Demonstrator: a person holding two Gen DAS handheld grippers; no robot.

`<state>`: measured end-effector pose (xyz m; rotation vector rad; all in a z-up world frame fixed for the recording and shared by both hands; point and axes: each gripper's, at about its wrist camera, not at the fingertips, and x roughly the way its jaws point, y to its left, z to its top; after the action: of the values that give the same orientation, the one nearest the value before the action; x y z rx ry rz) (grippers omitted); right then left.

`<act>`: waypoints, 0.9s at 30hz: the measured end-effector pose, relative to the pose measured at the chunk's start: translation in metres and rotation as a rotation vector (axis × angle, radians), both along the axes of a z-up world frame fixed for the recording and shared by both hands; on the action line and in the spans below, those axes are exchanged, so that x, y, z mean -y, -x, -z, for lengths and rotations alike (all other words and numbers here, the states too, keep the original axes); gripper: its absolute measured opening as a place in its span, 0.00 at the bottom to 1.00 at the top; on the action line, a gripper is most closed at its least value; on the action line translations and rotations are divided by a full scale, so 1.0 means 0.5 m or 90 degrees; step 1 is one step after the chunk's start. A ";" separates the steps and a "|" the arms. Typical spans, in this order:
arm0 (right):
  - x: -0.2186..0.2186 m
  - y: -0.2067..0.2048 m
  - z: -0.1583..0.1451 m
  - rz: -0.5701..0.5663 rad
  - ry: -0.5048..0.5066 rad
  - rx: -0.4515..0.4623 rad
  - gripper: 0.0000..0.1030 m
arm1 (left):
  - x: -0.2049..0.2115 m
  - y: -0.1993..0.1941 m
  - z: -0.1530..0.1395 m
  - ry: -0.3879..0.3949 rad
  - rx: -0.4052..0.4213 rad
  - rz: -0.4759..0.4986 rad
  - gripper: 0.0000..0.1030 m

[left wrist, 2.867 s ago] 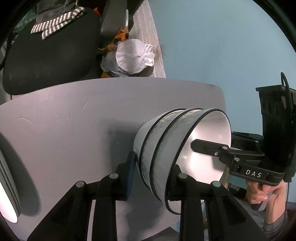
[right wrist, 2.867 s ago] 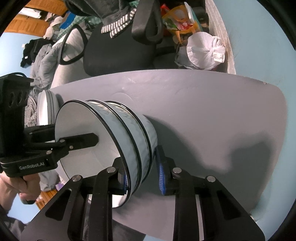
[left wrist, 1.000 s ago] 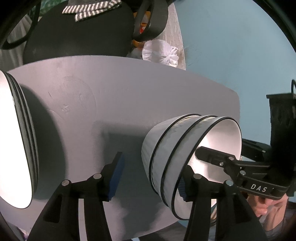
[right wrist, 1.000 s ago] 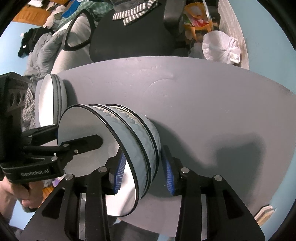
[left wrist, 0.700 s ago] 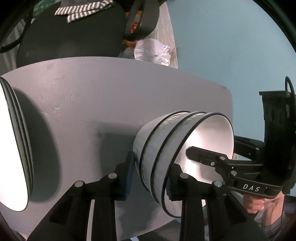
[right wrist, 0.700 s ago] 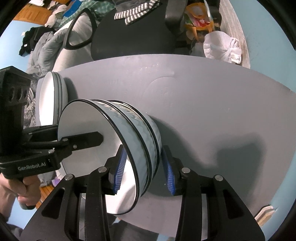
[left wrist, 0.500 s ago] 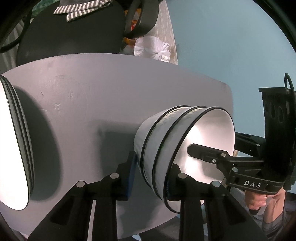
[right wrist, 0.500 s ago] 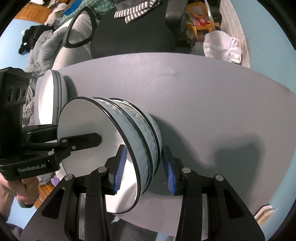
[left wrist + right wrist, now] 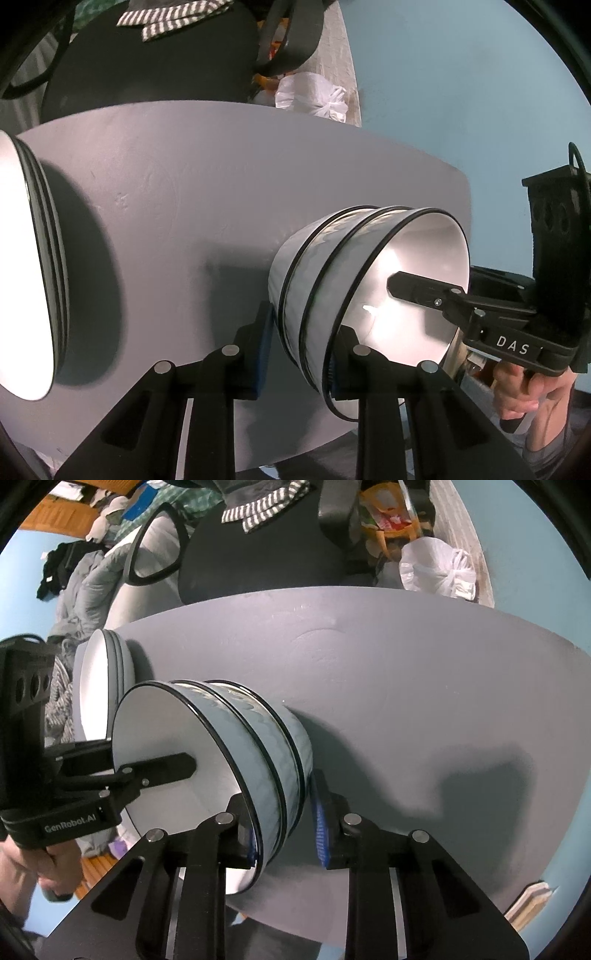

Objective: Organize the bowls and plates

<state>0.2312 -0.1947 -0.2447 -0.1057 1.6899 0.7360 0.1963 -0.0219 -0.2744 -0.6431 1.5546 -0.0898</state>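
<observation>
A stack of three white bowls with black rims (image 9: 332, 280) sits on the grey table (image 9: 207, 192); it also shows in the right wrist view (image 9: 258, 746). My left gripper (image 9: 297, 354) is shut on the near wall of the bowl stack, one finger inside, one outside. My right gripper (image 9: 284, 834) is shut on the opposite wall of the same stack. A stack of white plates (image 9: 33, 266) stands on the table to the left of the bowls, also seen in the right wrist view (image 9: 99, 686).
A black office chair (image 9: 266, 550) with a striped cloth stands behind the table. A white plastic bag (image 9: 436, 568) lies on the floor by the blue wall. Clothes are piled at the far left (image 9: 74, 587). The table's edge (image 9: 467, 206) is close to the bowls.
The left gripper's fingers, apart a second ago, have closed on the bowl wall. The bowl stack has shifted slightly on the table. The right gripper has tightened on its side.
</observation>
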 end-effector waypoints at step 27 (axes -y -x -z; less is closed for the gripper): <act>-0.057 0.046 -0.026 -0.020 -0.008 -0.012 0.23 | -0.046 0.091 -0.027 -0.011 0.006 -0.060 0.22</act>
<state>0.2083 -0.1663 -0.2319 -0.1164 1.7044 0.7730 0.1508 0.0013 -0.2611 -0.6999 1.5119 -0.0077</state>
